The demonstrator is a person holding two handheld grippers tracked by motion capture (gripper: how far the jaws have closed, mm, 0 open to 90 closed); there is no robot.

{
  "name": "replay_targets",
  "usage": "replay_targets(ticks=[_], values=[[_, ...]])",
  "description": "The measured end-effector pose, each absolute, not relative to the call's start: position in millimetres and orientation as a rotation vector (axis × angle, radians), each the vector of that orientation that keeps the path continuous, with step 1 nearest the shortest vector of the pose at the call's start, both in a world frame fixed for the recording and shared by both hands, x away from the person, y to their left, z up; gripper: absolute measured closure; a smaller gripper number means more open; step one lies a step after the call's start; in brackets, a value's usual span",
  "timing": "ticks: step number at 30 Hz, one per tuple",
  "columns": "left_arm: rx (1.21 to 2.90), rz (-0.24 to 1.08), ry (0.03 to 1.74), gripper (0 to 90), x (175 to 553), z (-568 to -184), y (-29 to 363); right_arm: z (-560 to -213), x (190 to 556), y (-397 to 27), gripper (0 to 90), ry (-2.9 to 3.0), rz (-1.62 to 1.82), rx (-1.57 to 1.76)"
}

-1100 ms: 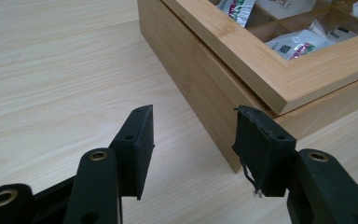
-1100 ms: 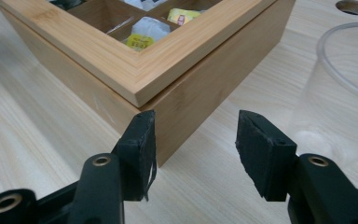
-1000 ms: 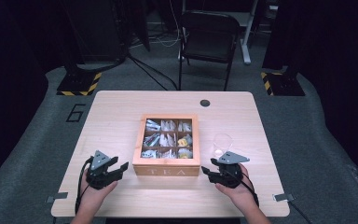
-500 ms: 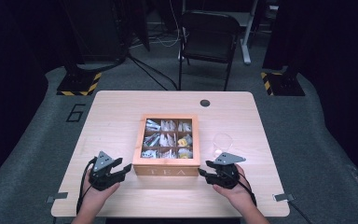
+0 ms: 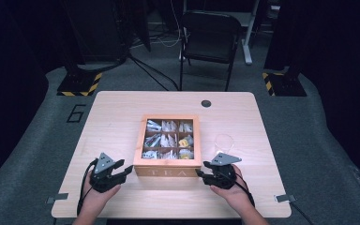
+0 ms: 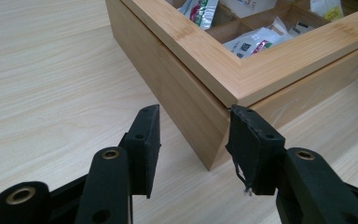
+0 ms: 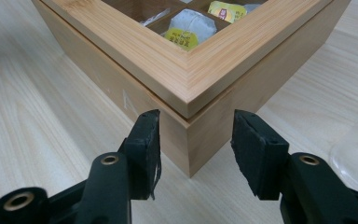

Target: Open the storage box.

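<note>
Setting: pale wood table on a grey floor, dark room, black chair beyond the far edge.
Left gripper: jaws spread and just now closing in; the near-left corner of the tea box stands between the tips. The right-hand tip sits at the seam under the lid; whether it touches the wood I cannot tell. The left-hand tip stands clear of the box wall.
Right gripper: jaws spread, astride the near-right corner of the tea box; both tips stand just off the wood, no pinch seen.
Tea box, from above: square bamboo box between the two grippers, its front face towards the person, nine compartments under a framed lid.
Contents: tea sachets just past the left jaws; a yellow-labelled sachet just past the right jaws.
Glass: clear, outside the right gripper's right-hand jaw, just beside the box.
Hands: one on each gripper, coming in from the near table edge.
Grommet: dark disc, far beyond the box.
</note>
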State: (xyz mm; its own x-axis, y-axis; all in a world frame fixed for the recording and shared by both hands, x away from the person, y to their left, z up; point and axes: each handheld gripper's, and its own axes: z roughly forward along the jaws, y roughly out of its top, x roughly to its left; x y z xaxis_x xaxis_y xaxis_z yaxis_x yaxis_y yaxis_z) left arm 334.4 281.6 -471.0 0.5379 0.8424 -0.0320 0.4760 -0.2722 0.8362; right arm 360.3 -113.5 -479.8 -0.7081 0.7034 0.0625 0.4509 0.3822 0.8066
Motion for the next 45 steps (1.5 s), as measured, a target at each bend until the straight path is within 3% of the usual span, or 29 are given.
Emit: replay_targets(ticks=[16,45], values=[[1.949,0.546,1.028,57.2,334.7,-478.4,264.4,-478.1,362.0,-107.9,54.9,2.335,1.272,1.007],[1.865,0.604,1.105,57.7,330.9,-478.1,242.2,-472.9,360.5,-103.1,54.9,2.298,1.283,1.018]])
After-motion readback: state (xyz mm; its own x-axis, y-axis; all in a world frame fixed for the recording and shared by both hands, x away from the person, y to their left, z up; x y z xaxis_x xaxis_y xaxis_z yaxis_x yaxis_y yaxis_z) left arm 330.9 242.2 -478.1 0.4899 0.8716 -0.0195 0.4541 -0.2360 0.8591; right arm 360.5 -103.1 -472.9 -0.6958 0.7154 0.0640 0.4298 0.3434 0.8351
